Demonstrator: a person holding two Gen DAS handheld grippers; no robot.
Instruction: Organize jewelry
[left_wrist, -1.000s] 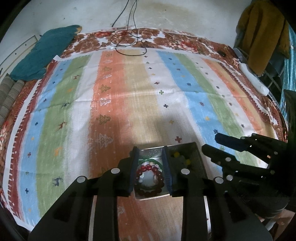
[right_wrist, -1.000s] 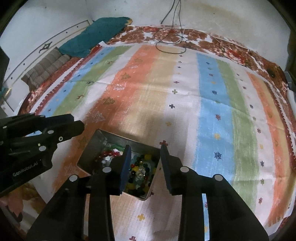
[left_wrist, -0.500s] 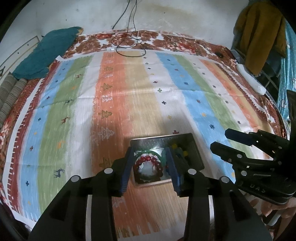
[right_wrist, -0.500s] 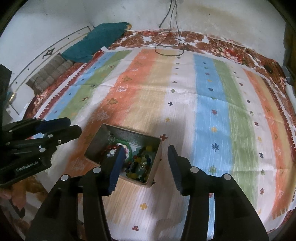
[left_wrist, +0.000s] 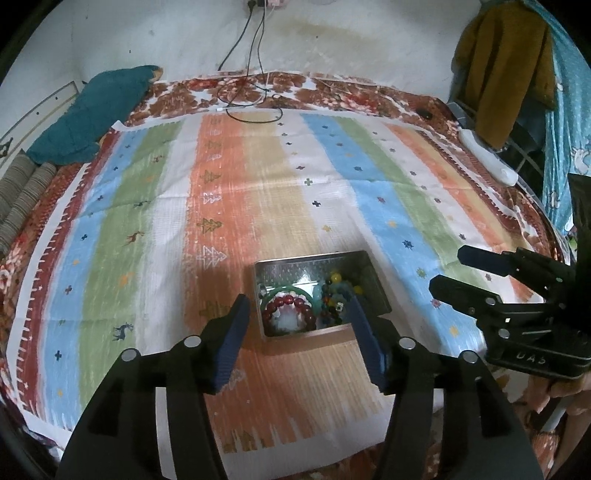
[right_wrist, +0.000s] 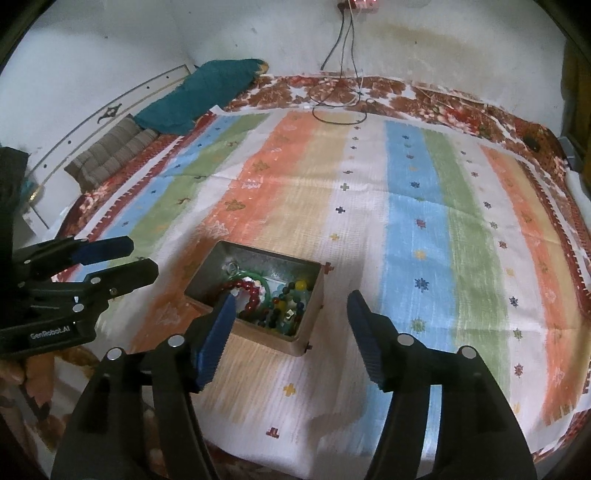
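We are spreading both claws, left claw (left_wrist: 297, 325) and right claw (right_wrist: 290, 325), both empty; the jewelry (left_wrist: 306, 306) is lying in the tin (left_wrist: 314, 260), nothing loose outside.

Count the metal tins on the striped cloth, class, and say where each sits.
1. The tin sits on the striped cloth just ahead of both grippers, holding beads and bracelets. No other tin shows.

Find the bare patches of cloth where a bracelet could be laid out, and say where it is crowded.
Free: the striped cloth right of the tin, and the wide stretch from the tin to the cable at the far edge. Crowded: inside the tin, full of beads and a red bracelet, and the near edge, where the left gripper and right gripper are opening, nothing between them.
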